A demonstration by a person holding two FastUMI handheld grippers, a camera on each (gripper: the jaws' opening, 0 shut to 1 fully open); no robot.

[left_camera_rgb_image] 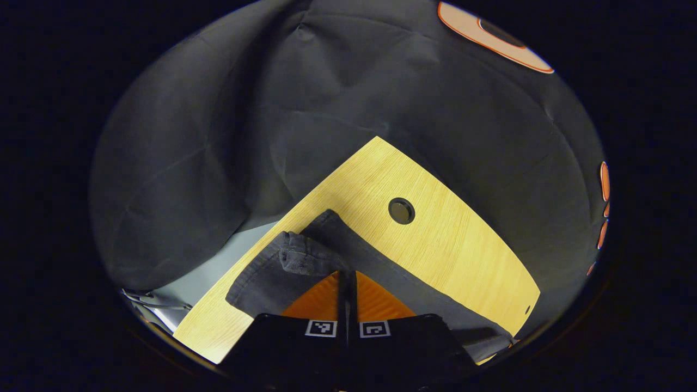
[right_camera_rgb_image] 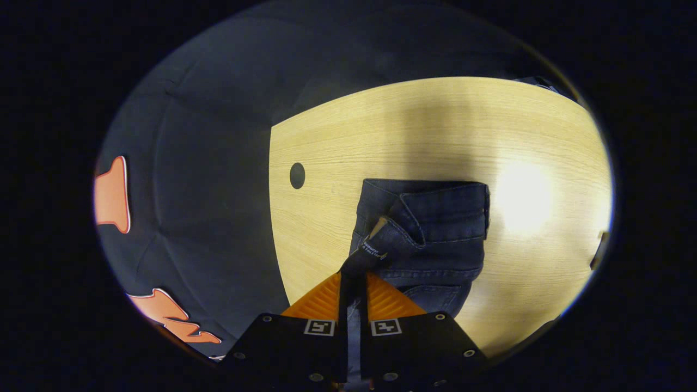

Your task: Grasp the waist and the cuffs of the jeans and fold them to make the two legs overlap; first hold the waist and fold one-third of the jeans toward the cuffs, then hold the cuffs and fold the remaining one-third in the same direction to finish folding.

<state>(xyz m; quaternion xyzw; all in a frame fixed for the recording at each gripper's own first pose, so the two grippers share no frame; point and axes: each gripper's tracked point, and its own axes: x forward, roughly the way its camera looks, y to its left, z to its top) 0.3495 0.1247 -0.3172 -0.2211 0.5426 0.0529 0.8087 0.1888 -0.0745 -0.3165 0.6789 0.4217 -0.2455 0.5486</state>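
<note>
Jeans (right_camera_rgb_image: 430,234) lie on the wooden worktop (right_camera_rgb_image: 435,125), near its round hole (right_camera_rgb_image: 297,175). Right claw (right_camera_rgb_image: 354,283) is closed, pinching a lifted fold of waistband denim between both fingers. Left claw (left_camera_rgb_image: 347,286) is closed too, gripping dark denim at the leg (left_camera_rgb_image: 305,261) near the worktop's edge.

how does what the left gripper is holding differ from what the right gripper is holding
The left gripper pinches a plain hemmed cuff end of the dark denim jeans; the right gripper pinches the waistband end, which bears a label. The cuff fabric bunches up above flat legs; the waistband corner lifts off a wider panel. Both grippers are shut on fabric over the light wooden table.
</note>
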